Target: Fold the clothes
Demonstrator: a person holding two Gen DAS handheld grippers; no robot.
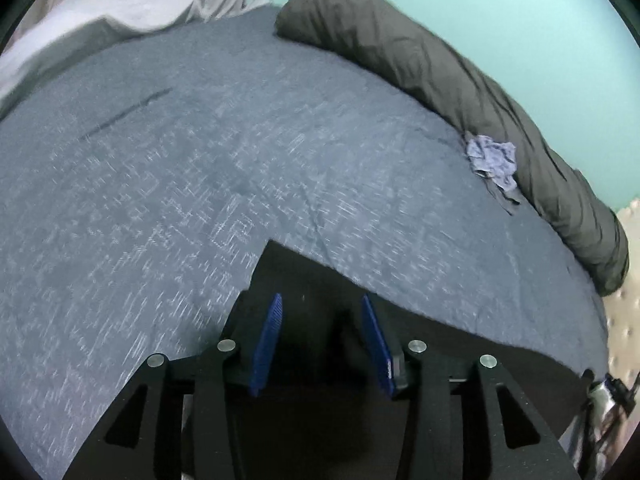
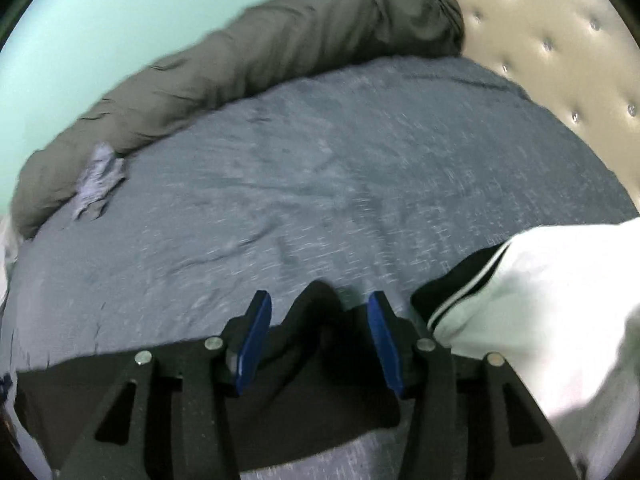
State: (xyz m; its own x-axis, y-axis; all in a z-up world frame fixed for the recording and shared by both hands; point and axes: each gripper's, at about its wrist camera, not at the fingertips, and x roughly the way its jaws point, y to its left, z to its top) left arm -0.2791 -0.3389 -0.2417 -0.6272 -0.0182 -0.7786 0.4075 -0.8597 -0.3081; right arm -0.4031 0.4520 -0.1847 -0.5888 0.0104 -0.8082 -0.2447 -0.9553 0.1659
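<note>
A black garment lies flat on the blue-grey bedcover, with one corner pointing away from me. My left gripper hovers over it, its blue pads apart and nothing pressed between them. In the right wrist view the same black garment bunches up into a small peak between the spread blue pads of my right gripper, and neither pad presses on it. A white garment with black, white-striped trim lies just to the right.
A dark grey rolled duvet runs along the bed's far edge by the teal wall. A small crumpled lilac cloth rests against it. A cream tufted headboard stands at the right. Pale grey bedding is heaped at the far left.
</note>
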